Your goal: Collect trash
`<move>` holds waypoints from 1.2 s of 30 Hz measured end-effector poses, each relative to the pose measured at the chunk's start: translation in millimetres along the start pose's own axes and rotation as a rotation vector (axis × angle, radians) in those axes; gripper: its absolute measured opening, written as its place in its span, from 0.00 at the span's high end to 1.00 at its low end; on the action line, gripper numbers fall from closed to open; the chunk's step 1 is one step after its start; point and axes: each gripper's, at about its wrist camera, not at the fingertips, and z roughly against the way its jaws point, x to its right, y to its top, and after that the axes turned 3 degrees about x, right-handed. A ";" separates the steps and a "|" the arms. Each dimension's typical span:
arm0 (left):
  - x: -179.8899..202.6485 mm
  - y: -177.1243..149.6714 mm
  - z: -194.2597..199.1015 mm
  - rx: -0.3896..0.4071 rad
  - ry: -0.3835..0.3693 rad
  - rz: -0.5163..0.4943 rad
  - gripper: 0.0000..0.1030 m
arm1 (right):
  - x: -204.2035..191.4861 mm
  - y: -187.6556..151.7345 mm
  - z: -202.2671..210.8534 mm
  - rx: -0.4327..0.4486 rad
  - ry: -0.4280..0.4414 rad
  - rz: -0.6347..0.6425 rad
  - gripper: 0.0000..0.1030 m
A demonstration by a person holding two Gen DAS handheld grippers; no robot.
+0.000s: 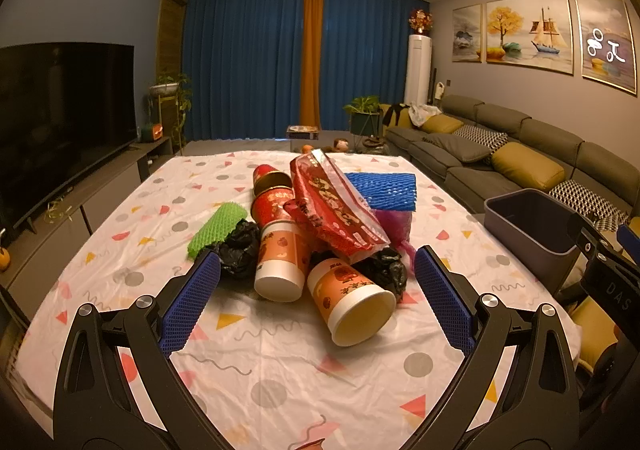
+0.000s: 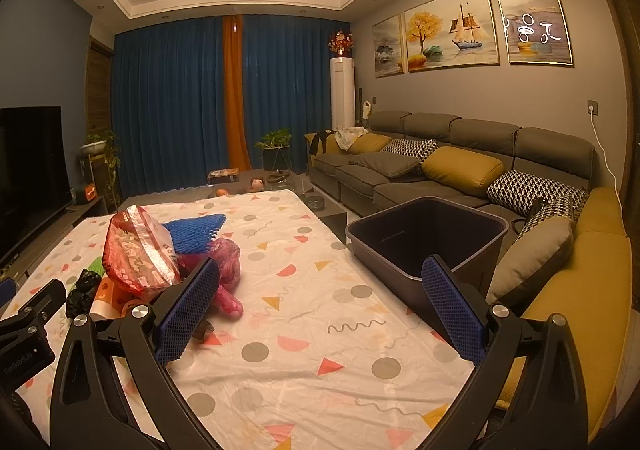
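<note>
A pile of trash lies mid-table: two orange paper cups (image 1: 352, 300) on their sides, a red can (image 1: 272, 197), a red plastic bag (image 1: 336, 205), black crumpled bags (image 1: 240, 246), green foam netting (image 1: 218, 228), blue foam netting (image 1: 384, 189) and pink netting (image 1: 394, 228). My left gripper (image 1: 318, 264) is open and empty, its jaws wide just before the cups. My right gripper (image 2: 320, 270) is open and empty above the tablecloth, between the pile (image 2: 140, 254) and the dark bin (image 2: 428, 238). The bin stands at the table's right edge, also in the left wrist view (image 1: 532, 221).
The table has a white patterned cloth (image 2: 312, 350). A grey sofa with cushions (image 2: 440, 165) runs along the right. A TV (image 1: 60, 117) on a low cabinet stands at the left. Blue curtains and plants are at the back.
</note>
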 end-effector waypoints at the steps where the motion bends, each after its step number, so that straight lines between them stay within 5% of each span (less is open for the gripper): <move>1: -0.4 0.0 -0.1 -0.002 0.000 0.001 0.07 | 0.5 -0.1 0.3 0.000 -0.001 0.000 0.05; 36: 2.5 -1.5 -1.2 0.005 0.003 -0.014 0.07 | 1.2 -0.5 0.4 0.001 0.001 0.000 0.05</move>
